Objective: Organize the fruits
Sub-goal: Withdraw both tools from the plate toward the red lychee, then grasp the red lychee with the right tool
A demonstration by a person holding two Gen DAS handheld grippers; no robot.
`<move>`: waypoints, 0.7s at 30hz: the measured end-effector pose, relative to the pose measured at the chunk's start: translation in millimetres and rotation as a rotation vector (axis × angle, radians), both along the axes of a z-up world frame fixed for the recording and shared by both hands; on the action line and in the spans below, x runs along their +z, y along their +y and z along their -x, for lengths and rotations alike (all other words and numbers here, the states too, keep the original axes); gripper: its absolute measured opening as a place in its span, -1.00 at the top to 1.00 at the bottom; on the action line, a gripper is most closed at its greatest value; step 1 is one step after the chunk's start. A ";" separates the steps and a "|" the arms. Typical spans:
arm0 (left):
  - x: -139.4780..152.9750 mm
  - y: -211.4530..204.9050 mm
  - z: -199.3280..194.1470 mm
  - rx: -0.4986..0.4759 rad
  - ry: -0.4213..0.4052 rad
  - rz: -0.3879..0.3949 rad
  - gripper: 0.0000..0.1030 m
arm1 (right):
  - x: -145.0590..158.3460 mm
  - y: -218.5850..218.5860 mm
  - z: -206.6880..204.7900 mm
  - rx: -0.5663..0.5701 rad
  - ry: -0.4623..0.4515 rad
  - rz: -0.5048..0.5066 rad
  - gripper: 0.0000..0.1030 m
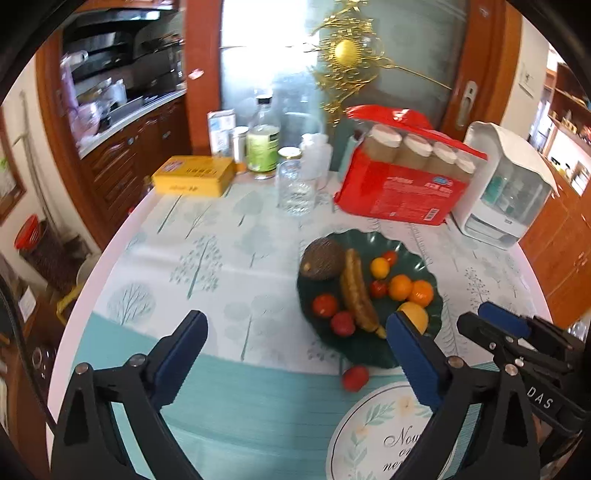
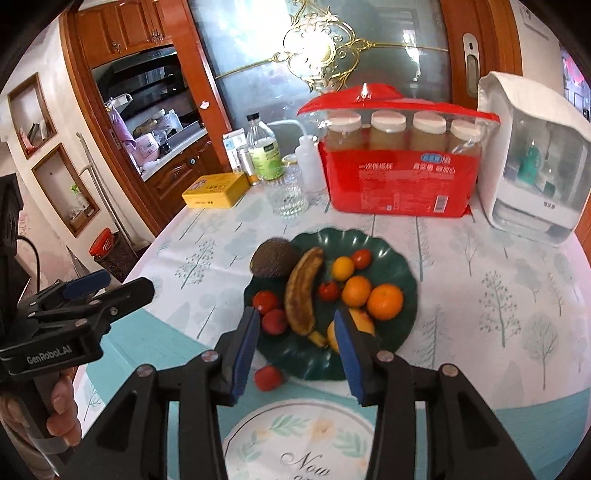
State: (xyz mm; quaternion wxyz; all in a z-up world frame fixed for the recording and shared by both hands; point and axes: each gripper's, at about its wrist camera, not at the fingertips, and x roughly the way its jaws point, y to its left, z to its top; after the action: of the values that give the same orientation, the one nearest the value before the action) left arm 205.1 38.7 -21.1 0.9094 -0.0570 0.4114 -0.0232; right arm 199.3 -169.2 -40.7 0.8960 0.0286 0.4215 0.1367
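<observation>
Both my fingers [image 1: 295,345] [image 2: 297,350] hang open and empty, and the stray tomato [image 2: 268,377] beside the plate [image 2: 402,254] could roll off the counter [image 2: 480,350] if nudged.

Round table [image 2: 480,332] in tree-print cloth, frosted glass door [image 2: 388,66], wooden kitchen cabinets [image 2: 125,33] behind.

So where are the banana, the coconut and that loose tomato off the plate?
banana [image 2: 300,291]: right wrist view, middle of its spotted peel.
coconut [image 2: 274,257]: right wrist view, centre of its brown shell.
loose tomato [image 2: 268,378]: right wrist view, its red middle.
</observation>
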 end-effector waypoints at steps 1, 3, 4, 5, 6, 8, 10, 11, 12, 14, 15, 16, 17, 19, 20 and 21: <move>-3.9 2.5 2.7 0.006 0.004 -0.001 -0.88 | -5.0 3.2 3.7 0.002 0.007 0.003 0.17; -14.3 6.2 10.1 0.020 0.011 -0.019 -0.88 | -14.3 7.3 8.7 0.004 0.019 0.007 0.17; -19.7 7.1 12.7 0.026 0.013 -0.031 -0.88 | -20.3 9.2 10.9 0.003 0.028 0.008 0.17; -24.2 7.2 14.3 0.030 0.015 -0.042 -0.88 | -27.6 11.4 12.9 0.002 0.043 0.005 0.17; -30.1 7.8 16.9 0.035 0.015 -0.057 -0.88 | -33.3 12.8 14.3 0.001 0.054 0.003 0.17; -42.7 9.3 20.8 0.049 0.016 -0.085 -0.88 | -47.4 15.1 17.4 -0.007 0.075 -0.002 0.17; -56.1 10.7 23.6 0.064 0.023 -0.101 -0.88 | -61.4 18.9 20.7 -0.011 0.095 -0.006 0.17; -63.7 12.0 24.3 0.071 0.035 -0.103 -0.88 | -67.5 21.3 21.3 -0.011 0.103 -0.001 0.17; -69.2 12.6 24.7 0.075 0.046 -0.103 -0.88 | -75.3 24.5 22.0 -0.012 0.115 0.007 0.16; -84.7 16.5 23.9 0.085 0.076 -0.094 -0.88 | -88.2 29.4 22.1 -0.011 0.140 0.011 0.17; -89.5 18.5 24.5 0.090 0.084 -0.093 -0.88 | -93.7 31.3 21.3 -0.011 0.151 0.007 0.16; -94.6 19.9 24.2 0.095 0.092 -0.092 -0.88 | -100.5 33.9 20.4 -0.012 0.163 0.001 0.16; -101.1 22.3 23.7 0.100 0.102 -0.090 -0.88 | -104.4 36.2 20.0 -0.012 0.169 -0.001 0.16; -108.7 25.3 22.7 0.103 0.117 -0.085 -0.88 | -113.2 41.6 17.8 -0.011 0.180 0.000 0.16; -113.6 27.8 21.5 0.105 0.128 -0.080 -0.88 | -116.6 43.5 16.7 -0.010 0.183 -0.001 0.16; -116.4 29.0 20.1 0.107 0.133 -0.077 -0.88 | -119.5 45.9 15.3 -0.008 0.185 -0.001 0.16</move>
State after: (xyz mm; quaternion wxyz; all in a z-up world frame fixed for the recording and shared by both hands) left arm 185.0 67.7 -137.5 0.8815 -0.0453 0.4678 0.0452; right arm 184.0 -123.3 -160.3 0.8538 0.0435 0.5023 0.1300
